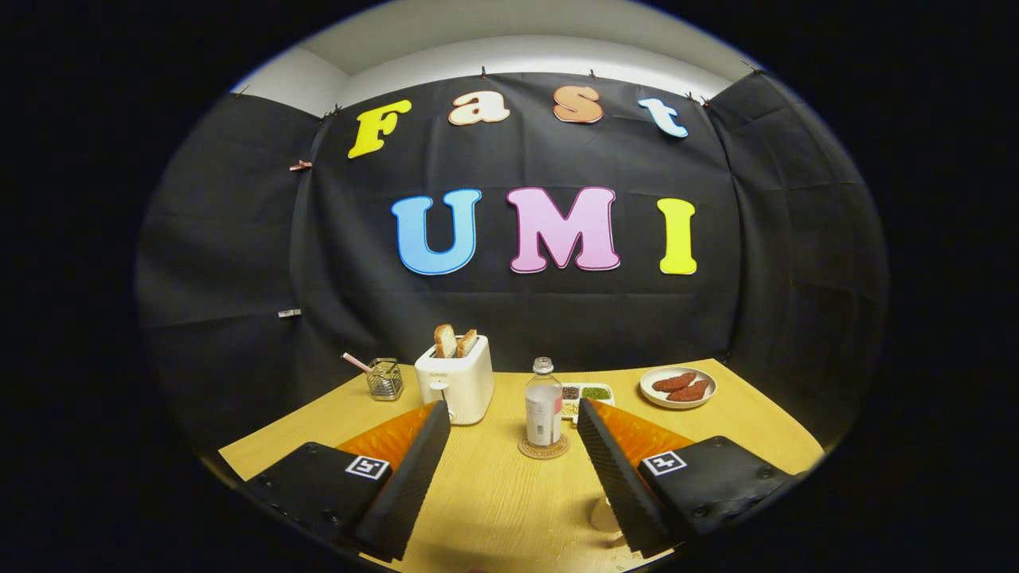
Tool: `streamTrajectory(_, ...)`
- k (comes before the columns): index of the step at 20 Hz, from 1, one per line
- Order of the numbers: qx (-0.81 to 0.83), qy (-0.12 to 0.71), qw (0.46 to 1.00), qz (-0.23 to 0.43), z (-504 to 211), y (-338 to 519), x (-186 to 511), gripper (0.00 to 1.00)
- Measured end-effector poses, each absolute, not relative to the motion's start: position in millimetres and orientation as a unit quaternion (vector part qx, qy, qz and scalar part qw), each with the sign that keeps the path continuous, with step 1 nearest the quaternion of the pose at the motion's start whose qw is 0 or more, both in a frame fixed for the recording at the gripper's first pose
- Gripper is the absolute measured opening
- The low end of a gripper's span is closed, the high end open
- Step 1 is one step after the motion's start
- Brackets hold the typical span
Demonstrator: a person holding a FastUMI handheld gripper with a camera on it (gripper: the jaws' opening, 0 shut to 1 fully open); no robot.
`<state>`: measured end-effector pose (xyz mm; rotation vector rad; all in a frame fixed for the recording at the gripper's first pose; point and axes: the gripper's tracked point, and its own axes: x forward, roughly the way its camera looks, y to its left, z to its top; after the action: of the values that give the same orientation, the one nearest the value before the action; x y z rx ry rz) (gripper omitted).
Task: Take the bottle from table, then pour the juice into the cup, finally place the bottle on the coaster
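Looks like the end of the task: bottle (544,404) stands upright on the coaster (544,447), beyond the jaws. Jaws released, spread wide, holding nothing, ribbed faces either side of the bottle but well short of it. Cup (605,513) is partly hidden, nearer than the bottle, against the right jaw. Next move, if any: back straight off without clipping it. Bottle is clear, cylindrical, labelled, uncapped; coaster round, woven-looking; tabletop (509,493) light wood grain.
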<state>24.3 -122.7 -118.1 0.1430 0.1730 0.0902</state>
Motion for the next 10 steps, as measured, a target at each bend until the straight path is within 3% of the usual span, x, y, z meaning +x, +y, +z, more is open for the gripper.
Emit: streamTrajectory(10,0.077,0.086,0.993,0.029,-107,-153,15,0.99)
